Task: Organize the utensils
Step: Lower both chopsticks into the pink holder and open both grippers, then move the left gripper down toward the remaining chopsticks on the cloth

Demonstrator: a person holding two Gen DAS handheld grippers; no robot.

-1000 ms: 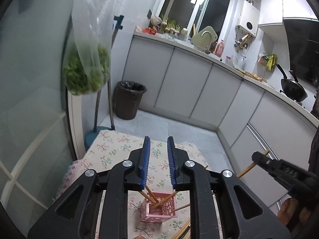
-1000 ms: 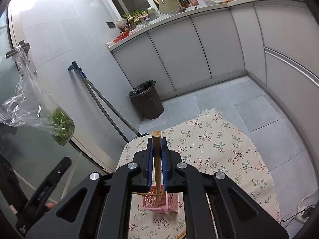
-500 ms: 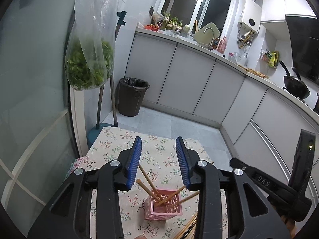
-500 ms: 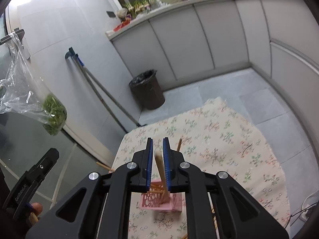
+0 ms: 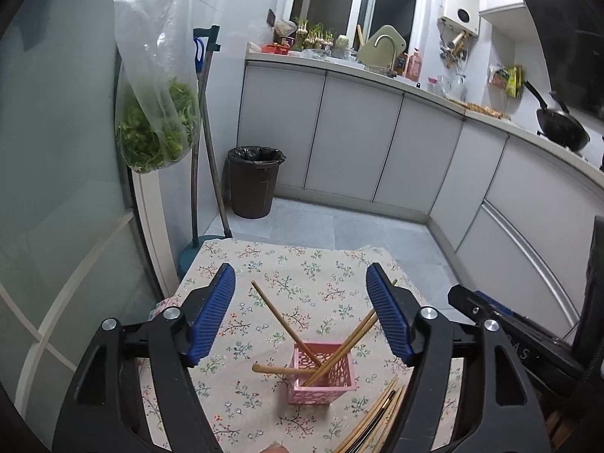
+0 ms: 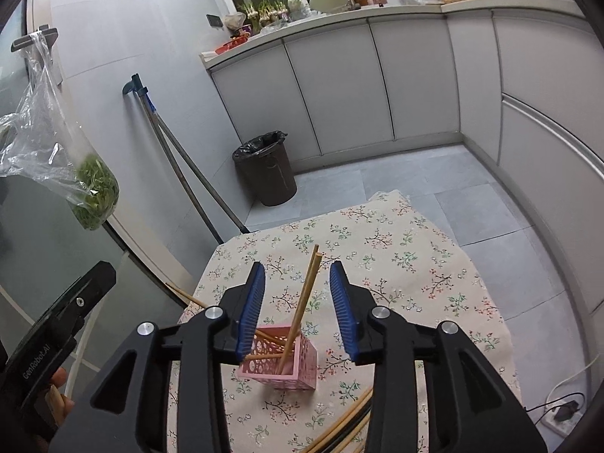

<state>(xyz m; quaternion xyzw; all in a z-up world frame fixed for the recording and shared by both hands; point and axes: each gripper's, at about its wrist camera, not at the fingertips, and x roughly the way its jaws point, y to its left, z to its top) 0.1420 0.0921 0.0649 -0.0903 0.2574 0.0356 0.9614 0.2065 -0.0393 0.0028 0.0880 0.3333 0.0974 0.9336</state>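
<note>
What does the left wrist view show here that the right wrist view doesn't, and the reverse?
Only the left wrist view shows the wok on the counter and the white water heater on the wall. Only the right wrist view shows a power strip and cord on the floor. Both show the pink holder with chopsticks leaning in it, loose chopsticks lying beside it on the floral tablecloth, the dark bin, and the hanging bag of greens. The left gripper and right gripper are each open and empty.

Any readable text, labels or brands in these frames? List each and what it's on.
"GenRobot.AI": on the side of the left claw, seen in the right wrist view.
"AS": partial letters on the right claw, seen in the left wrist view; the rest is hidden.
Bottles on the counter: labels too small to read.
</note>
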